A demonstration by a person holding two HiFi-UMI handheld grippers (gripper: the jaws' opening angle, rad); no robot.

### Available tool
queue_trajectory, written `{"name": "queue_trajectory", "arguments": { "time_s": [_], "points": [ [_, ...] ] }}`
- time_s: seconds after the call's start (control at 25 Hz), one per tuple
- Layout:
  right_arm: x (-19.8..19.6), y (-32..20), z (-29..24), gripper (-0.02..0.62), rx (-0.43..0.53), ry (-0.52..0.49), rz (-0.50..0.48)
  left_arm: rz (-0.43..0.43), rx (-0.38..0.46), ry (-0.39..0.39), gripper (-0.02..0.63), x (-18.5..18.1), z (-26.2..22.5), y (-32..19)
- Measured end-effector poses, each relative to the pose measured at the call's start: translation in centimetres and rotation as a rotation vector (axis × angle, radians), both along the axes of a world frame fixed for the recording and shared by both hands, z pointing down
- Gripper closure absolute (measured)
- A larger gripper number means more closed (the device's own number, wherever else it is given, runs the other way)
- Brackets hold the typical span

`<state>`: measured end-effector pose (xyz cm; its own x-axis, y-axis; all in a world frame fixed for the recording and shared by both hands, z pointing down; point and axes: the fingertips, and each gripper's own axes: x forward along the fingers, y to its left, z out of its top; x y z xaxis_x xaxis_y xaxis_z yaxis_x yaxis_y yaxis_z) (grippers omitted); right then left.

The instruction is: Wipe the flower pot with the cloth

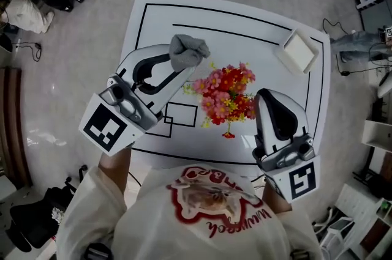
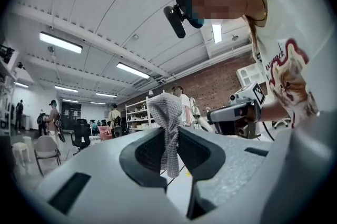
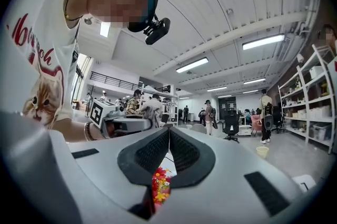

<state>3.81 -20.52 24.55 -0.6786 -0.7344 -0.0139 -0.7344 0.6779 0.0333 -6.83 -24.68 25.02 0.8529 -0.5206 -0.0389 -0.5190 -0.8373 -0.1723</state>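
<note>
Under left gripper (image 1: pixel 179 64) and right gripper (image 1: pixel 267 95): white counter (image 1: pixel 159 20) with black outlines. Between them, flowers (image 1: pixel 226 96); flower pot beneath, body hidden from me. White tray (image 1: pixel 298 49) beyond right gripper, out of way. Left gripper clamps bunched cloth (image 1: pixel 188 49), ready for wiping. Right gripper clenched, empty; I judge it will steady pot. Blooms block reach.

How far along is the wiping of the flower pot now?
Done: the left gripper is shut on the grey cloth. In hand: the cloth hangs beside the flowers, apparently apart from them. Left: all the wiping; the flowers hide the pot. The right gripper is shut, empty.
</note>
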Motion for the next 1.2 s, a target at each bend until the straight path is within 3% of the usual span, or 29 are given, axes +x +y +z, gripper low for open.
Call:
{"name": "queue_trajectory", "arguments": {
  "time_s": [0.2,0.44,0.64,0.8,1.2],
  "points": [
    [0.7,-0.9,0.9,0.592,-0.025,-0.006,0.013,0.046,0.041,-0.133,0.551,1.3,2.8,-2.0],
    [1.4,-1.8,1.8,0.592,-0.049,-0.015,0.016,0.212,0.079,-0.179,0.551,2.8,4.9,-4.1],
    [1.6,-2.6,2.3,0.592,-0.061,-0.022,0.025,0.352,0.032,-0.192,0.551,4.5,7.9,-5.3],
    [1.7,-3.3,2.6,0.592,-0.063,-0.022,0.031,0.458,-0.029,-0.249,0.551,5.8,11.3,-5.0],
    [1.7,-4.8,3.5,0.592,-0.081,-0.035,0.04,0.6,-0.101,-0.347,0.551,7.3,17.1,-4.2]
  ]
}}
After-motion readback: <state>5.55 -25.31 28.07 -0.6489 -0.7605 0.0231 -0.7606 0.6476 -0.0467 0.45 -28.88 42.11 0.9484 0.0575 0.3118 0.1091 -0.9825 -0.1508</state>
